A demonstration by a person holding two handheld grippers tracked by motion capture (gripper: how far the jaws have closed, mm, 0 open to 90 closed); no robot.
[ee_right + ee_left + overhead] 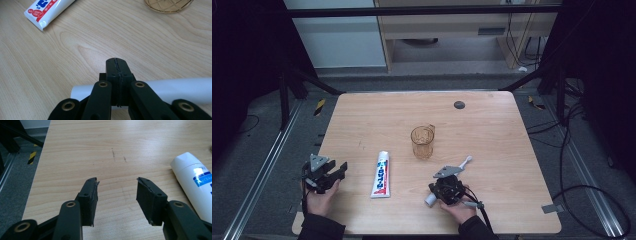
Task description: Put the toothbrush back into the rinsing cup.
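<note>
My left gripper [343, 169] is black, with a grey three-cornered plate [318, 162] on top; its two jaws are flat-faced blocks on hinged links with brass-ringed pivot holes [70, 204] and small screws in their sides. My right gripper [116, 60] is black too, with the same grey plate [447, 171], brass-ringed pivots and a black cable [484, 217] trailing back. My sleeves [319, 227] are dark

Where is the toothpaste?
In the high view the toothpaste lies flat on the table, between the left gripper and the cup.
</note>
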